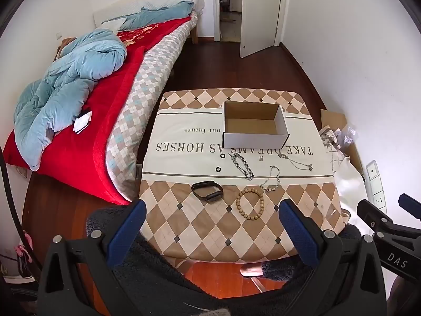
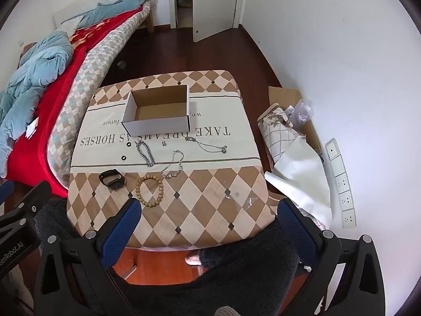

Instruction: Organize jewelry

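An open, empty cardboard box [image 1: 254, 125] [image 2: 158, 110] sits at the far middle of a cloth-covered table [image 1: 205, 234] [image 2: 210, 205]. In front of it lie a black smart band [image 1: 207, 190] [image 2: 111, 179], a wooden bead bracelet [image 1: 250, 203] [image 2: 149, 190], a thick silver chain [image 1: 243, 166] [image 2: 146, 154], a thin silver bracelet [image 1: 271, 180] [image 2: 173, 167], a fine necklace [image 1: 297, 161] [image 2: 208, 144] and two small black rings [image 1: 218, 169] [image 2: 123, 157]. My left gripper [image 1: 211, 214] and right gripper [image 2: 208, 214] are both open and empty, held over the table's near edge.
A bed [image 1: 86, 137] with a red blanket and blue duvet runs along the left. Bags and cardboard [image 2: 292, 131] lie on the floor to the right by the wall, next to a power strip [image 2: 342, 184]. A door [image 1: 259, 13] stands open at the back.
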A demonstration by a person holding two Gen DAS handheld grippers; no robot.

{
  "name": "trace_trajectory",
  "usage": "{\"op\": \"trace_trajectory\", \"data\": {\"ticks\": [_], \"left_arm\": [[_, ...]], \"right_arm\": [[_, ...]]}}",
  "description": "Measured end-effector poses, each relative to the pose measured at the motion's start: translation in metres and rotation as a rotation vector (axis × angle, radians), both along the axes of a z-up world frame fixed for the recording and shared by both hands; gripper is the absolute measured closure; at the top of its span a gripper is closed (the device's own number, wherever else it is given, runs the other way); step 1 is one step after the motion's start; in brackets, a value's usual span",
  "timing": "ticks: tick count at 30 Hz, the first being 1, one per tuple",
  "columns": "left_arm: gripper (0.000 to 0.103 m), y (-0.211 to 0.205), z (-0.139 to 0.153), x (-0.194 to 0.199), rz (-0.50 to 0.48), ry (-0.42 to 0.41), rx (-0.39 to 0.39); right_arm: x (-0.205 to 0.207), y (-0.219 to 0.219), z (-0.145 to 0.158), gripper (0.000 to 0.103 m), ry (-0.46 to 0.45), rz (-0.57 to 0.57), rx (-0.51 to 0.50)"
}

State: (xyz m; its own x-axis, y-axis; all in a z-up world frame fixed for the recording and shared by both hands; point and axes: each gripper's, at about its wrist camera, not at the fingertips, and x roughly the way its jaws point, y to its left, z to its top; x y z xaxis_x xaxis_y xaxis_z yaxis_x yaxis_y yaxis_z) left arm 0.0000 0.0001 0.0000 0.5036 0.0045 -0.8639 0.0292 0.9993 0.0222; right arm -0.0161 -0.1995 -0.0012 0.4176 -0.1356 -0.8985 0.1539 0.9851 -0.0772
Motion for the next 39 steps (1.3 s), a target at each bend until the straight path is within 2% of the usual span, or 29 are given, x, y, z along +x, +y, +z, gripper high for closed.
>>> {"op": "trace_trajectory", "data": {"ticks": [18, 39], "left_arm": [[0.000, -0.001, 0.000, -0.003, -0.004, -0.010, 0.005], [0.000, -0.002, 0.014, -0.004, -0.015, -0.027, 0.006]], "right_arm": [[-0.002, 0.000, 0.005, 0.000, -0.008, 0.002, 0.005], [-0.005, -0.001, 0.013, 0.000, -0.023, 0.013, 0.011]]}}
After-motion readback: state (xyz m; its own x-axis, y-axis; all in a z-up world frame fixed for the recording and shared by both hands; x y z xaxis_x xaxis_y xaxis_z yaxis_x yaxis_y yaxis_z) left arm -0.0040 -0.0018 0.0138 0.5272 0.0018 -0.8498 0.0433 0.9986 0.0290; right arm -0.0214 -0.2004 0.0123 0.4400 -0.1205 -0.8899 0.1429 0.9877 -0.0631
